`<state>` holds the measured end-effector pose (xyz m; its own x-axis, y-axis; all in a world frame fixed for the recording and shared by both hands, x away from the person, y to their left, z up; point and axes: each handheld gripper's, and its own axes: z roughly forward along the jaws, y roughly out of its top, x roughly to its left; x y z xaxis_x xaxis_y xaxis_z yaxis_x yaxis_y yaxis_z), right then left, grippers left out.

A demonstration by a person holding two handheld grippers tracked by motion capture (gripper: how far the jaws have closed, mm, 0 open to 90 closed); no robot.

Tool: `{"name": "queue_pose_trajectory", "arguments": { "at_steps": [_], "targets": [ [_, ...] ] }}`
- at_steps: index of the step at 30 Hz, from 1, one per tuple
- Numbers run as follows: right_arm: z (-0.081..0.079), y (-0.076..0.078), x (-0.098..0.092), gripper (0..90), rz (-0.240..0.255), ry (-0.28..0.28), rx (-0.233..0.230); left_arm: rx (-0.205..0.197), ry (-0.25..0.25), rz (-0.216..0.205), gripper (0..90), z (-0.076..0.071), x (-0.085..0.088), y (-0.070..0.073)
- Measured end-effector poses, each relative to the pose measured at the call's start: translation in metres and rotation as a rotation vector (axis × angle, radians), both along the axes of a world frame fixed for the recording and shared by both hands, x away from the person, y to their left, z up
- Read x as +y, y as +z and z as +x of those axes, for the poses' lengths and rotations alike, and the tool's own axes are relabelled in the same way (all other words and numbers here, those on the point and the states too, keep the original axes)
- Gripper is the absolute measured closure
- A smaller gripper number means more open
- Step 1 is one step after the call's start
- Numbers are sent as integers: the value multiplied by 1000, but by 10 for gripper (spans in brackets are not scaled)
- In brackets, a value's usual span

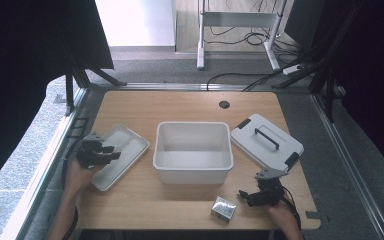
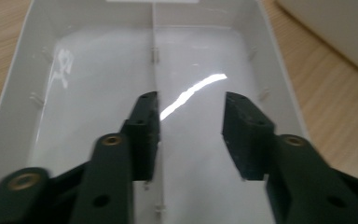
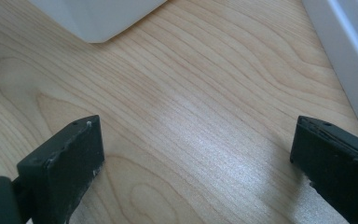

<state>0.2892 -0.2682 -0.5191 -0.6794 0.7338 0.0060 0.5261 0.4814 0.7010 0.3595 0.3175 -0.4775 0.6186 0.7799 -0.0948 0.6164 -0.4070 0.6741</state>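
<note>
**Two grippers, one shallow tray**

Two sets of jaws stand apart, gripping nothing. The left gripper (image 1: 111, 149) hovers over the white tray (image 1: 130, 155) near the table's (image 1: 180, 107) left edge; the right gripper (image 1: 244, 195) gapes wide at the front edge. The tray looks light, stiff and slippery, so its rim is probably the best hold. The left gripper view reveals the tray's centre divider (image 2: 154, 56), which the high view misses.

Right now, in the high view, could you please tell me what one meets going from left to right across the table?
Left gripper → shallow white tray → deep white tub → small box → right gripper → white lid with a black handle.
</note>
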Motion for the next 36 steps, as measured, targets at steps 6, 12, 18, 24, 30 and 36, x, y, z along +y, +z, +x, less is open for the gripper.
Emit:
{"name": "queue_pose_trajectory", "arguments": {
  "at_steps": [6,12,18,24,30,36],
  "targets": [
    [0,0,0,24,0,-1,0,-29,-21,4,227,-14,-13,17],
    [0,0,0,24,1,-5,0,-76,-67,31,27,-33,-42,33],
    [0,0,0,26,1,-13,1,-100,-103,35,0,-48,-73,35],
    [0,0,-1,37,1,-17,-3,-110,-147,33,0,-62,-105,17],
    [-1,0,-1,68,8,-12,-11,-98,-158,52,0,-68,-122,-7],
    [-1,0,-1,74,10,-10,-11,-66,-160,81,0,-71,-134,-30]
  ]
}}
